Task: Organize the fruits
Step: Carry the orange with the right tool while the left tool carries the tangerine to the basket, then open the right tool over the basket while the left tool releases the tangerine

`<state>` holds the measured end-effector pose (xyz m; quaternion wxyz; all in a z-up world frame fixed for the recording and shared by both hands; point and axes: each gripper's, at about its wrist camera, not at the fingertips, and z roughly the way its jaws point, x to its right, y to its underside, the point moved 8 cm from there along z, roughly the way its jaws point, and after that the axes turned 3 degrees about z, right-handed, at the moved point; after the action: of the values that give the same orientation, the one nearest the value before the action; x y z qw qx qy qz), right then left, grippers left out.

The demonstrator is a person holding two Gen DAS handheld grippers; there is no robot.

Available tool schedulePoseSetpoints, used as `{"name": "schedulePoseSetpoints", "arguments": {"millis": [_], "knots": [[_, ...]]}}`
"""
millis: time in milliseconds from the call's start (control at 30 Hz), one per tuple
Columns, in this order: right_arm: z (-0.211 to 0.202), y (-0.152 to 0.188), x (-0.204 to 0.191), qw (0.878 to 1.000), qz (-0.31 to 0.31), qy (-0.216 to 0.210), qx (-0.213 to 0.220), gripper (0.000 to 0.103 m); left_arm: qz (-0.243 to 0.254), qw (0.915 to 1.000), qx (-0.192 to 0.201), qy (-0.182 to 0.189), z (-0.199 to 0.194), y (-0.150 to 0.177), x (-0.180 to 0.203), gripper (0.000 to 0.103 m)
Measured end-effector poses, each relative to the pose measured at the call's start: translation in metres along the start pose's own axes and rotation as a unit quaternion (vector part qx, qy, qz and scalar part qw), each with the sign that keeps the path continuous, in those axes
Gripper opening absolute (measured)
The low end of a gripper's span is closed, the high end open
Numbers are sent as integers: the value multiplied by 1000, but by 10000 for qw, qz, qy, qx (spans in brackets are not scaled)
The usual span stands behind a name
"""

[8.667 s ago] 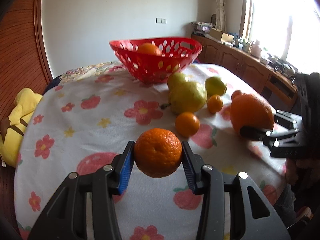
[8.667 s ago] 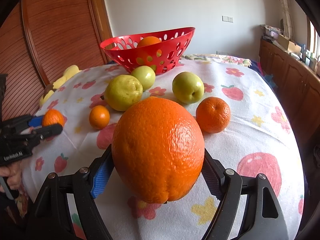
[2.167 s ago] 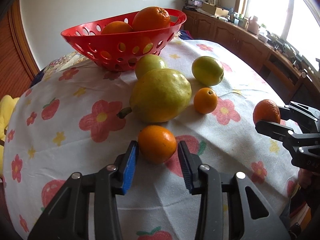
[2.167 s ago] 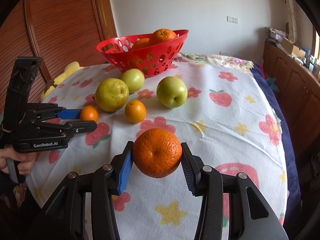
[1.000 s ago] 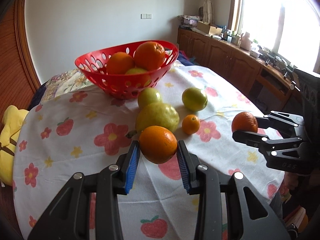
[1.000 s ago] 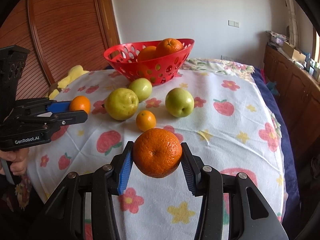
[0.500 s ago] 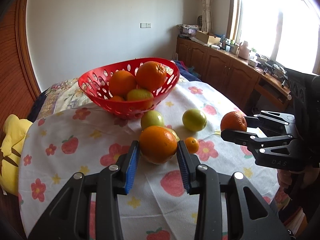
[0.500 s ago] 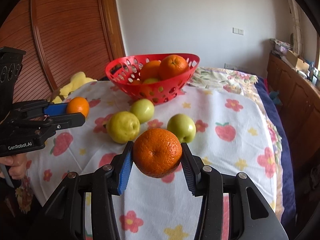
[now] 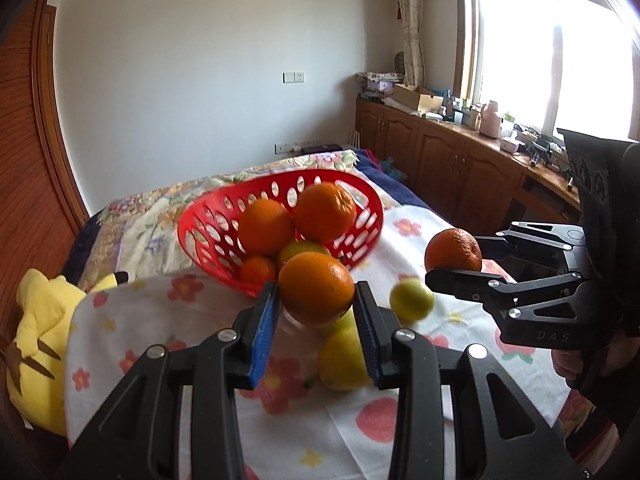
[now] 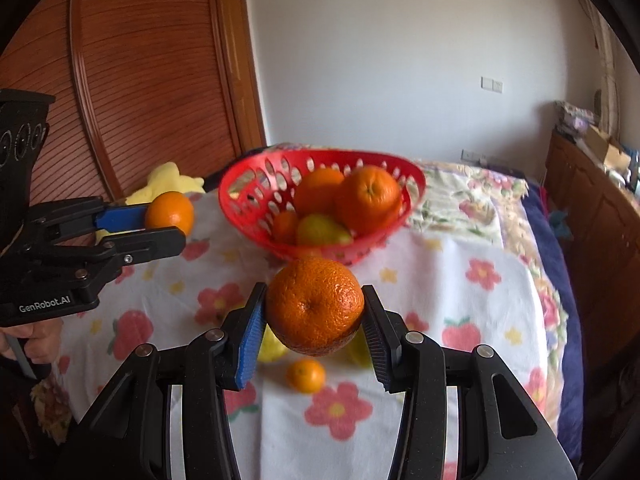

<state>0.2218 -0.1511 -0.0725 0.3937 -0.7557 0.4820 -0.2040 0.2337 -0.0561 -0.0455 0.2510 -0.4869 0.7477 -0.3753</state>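
Nearest the left camera, the left claw (image 9: 316,312) grips an orange (image 9: 316,286) above the flowered desk (image 9: 400,420). Right of it, the right claw (image 10: 314,324) clamps a tangerine (image 10: 315,306). Beyond both sits the red basket (image 9: 208,224), holding oranges.

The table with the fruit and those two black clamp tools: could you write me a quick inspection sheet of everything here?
Surface: white flower-and-strawberry printed tablecloth covering the table.
Job's things: red perforated plastic basket holding oranges and a yellow-green fruit; loose small orange and yellow-green fruits on the cloth.
Clutter: yellow plush toy at the table's edge.
Grippers: left gripper, jaws shut on a smooth orange; right gripper, jaws shut on a dimpled orange mandarin; both in the air short of the basket.
Cables: nothing seen.
Surroundings: brown wooden cabinets under a bright window, ribbed wooden door, white wall.
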Motion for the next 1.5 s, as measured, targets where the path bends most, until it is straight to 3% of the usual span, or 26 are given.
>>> {"name": "schedulePoseSetpoints", "arguments": {"millis": [567,800,1133,1500], "knots": [[40,-74,3,9998,-64,-54,166,46,-82,9998,-59,-193,45,-21,-37,36],[59,-76,2,9999,-16,-109,42,46,-170,9993,-108,-301,47,-19,-49,36],[102,-55,-5,9984,-176,-84,-523,46,-243,9989,-230,-317,56,-11,-59,36],[117,-45,-5,9972,35,-215,-719,47,-332,9986,-272,-320,60,-11,-65,36]]}}
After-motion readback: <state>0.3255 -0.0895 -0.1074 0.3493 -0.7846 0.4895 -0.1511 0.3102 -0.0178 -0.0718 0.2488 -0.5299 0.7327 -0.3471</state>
